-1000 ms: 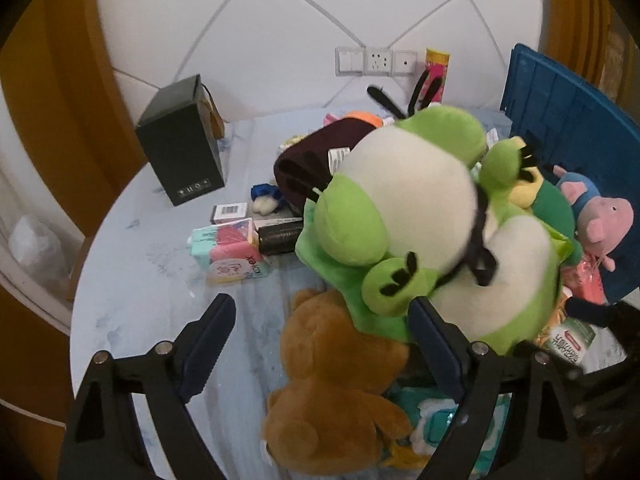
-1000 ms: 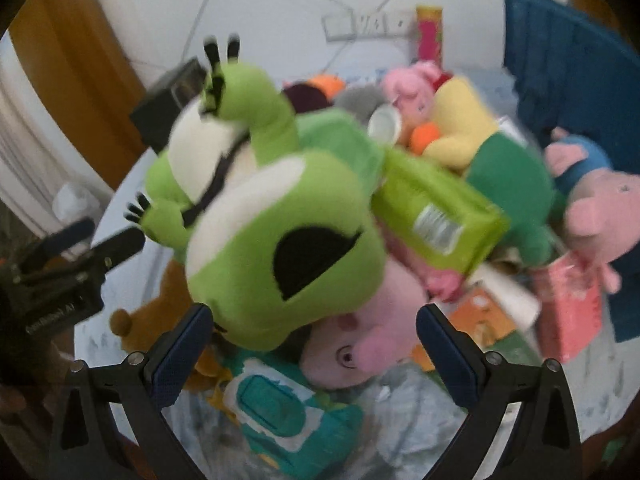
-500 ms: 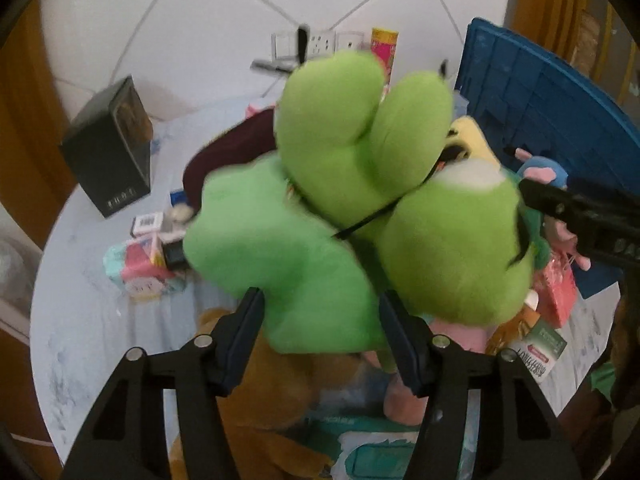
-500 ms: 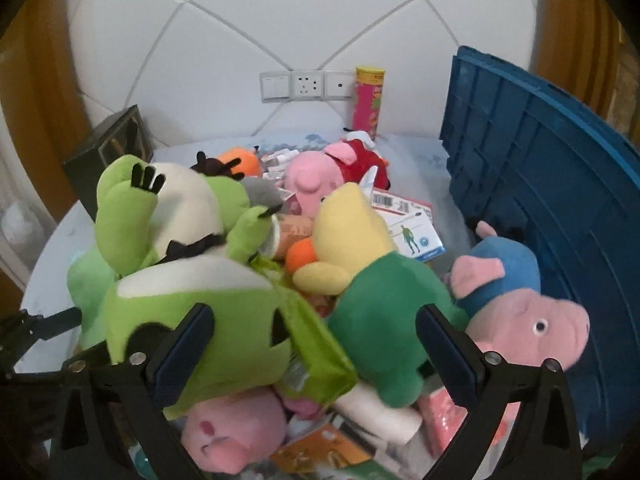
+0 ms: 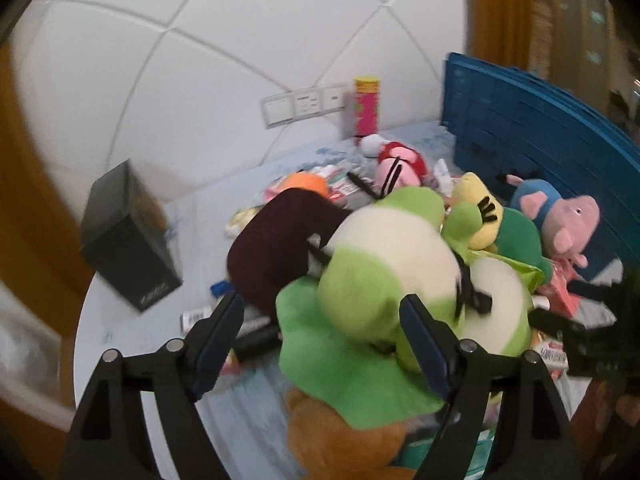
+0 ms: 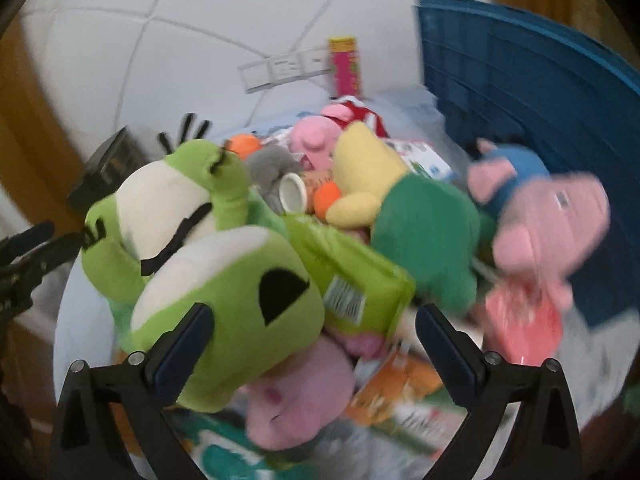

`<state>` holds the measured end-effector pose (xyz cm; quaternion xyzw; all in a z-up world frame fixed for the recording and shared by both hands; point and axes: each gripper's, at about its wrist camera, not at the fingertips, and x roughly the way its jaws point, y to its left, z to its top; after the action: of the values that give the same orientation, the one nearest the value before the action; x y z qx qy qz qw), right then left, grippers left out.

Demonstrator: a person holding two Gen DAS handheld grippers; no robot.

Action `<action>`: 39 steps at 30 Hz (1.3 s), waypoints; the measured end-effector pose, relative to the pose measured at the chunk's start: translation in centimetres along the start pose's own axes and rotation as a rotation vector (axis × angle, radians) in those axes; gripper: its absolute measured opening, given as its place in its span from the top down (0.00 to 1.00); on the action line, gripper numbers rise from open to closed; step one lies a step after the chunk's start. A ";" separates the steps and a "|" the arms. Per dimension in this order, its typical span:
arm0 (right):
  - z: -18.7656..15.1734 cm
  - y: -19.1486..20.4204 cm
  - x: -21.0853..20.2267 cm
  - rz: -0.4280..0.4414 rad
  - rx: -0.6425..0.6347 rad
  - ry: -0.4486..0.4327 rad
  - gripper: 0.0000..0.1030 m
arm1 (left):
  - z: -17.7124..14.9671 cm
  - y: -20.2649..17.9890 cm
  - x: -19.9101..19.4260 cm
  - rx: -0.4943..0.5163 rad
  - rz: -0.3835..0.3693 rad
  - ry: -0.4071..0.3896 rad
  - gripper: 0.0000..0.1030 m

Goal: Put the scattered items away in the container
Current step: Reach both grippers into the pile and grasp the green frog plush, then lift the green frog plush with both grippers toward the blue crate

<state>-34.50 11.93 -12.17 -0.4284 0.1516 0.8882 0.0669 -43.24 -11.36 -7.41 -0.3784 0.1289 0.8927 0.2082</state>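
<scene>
A big green and white frog plush (image 5: 384, 280) lies on top of a heap of toys on the round table; it also shows in the right wrist view (image 6: 200, 264). My left gripper (image 5: 322, 340) is open, its fingers on either side of the frog's green cape, not closed on it. My right gripper (image 6: 314, 344) is open just in front of the frog's head and a green packet (image 6: 352, 280). The blue crate (image 5: 540, 128) stands at the right, also in the right wrist view (image 6: 532, 80). A pink pig plush in blue (image 6: 552, 216) leans against it.
A black box (image 5: 128, 236) stands at the table's left. A pink and yellow can (image 5: 366, 104) stands by the wall sockets. A brown bear plush (image 5: 348, 440), a dark maroon pouch (image 5: 280, 252), a yellow and green plush (image 6: 400, 200) and small packets crowd the heap.
The left gripper, which was closed on the frog and held it up half a second ago, has opened; the frog is back on the heap. The right view has shifted closer and blurred.
</scene>
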 end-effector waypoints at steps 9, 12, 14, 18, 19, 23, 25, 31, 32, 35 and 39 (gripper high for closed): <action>-4.2 4.1 -0.7 -0.030 0.213 0.018 0.00 | -4.2 -1.0 4.4 0.240 -0.136 0.106 0.22; -4.7 5.3 0.3 -0.027 0.249 0.019 0.00 | -4.9 0.4 4.5 0.230 -0.165 0.086 0.22; -4.8 6.0 1.0 -0.023 0.267 0.015 0.00 | -4.7 1.0 4.5 0.226 -0.176 0.074 0.22; -4.6 6.8 2.1 -0.046 0.291 0.017 0.00 | -4.6 1.5 5.3 0.231 -0.219 0.073 0.20; -4.4 6.8 2.5 -0.053 0.296 0.022 0.00 | -4.5 1.5 5.6 0.232 -0.229 0.076 0.18; -3.8 6.7 4.2 -0.080 0.315 0.040 0.00 | -4.3 1.4 7.0 0.219 -0.255 0.079 0.05; -3.6 6.5 4.9 -0.088 0.325 0.047 0.00 | -4.3 1.5 7.7 0.198 -0.278 0.086 0.04; -3.1 5.8 5.4 -0.066 0.303 0.038 0.06 | -4.4 0.5 7.1 0.197 -0.346 0.063 0.39; -2.9 5.9 5.1 -0.064 0.287 0.034 0.11 | -4.3 0.5 6.7 0.195 -0.343 0.054 0.41; -2.2 6.2 3.7 -0.069 0.247 0.010 0.14 | -3.8 0.4 5.3 0.183 -0.341 0.029 0.46; -1.3 6.4 1.7 -0.082 0.209 -0.025 0.15 | -3.0 0.1 3.2 0.169 -0.348 -0.012 0.47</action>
<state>-36.13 5.46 -12.90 -0.4138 0.2248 0.8695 0.1492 -43.43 -11.71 -11.82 -0.3710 0.1346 0.8313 0.3913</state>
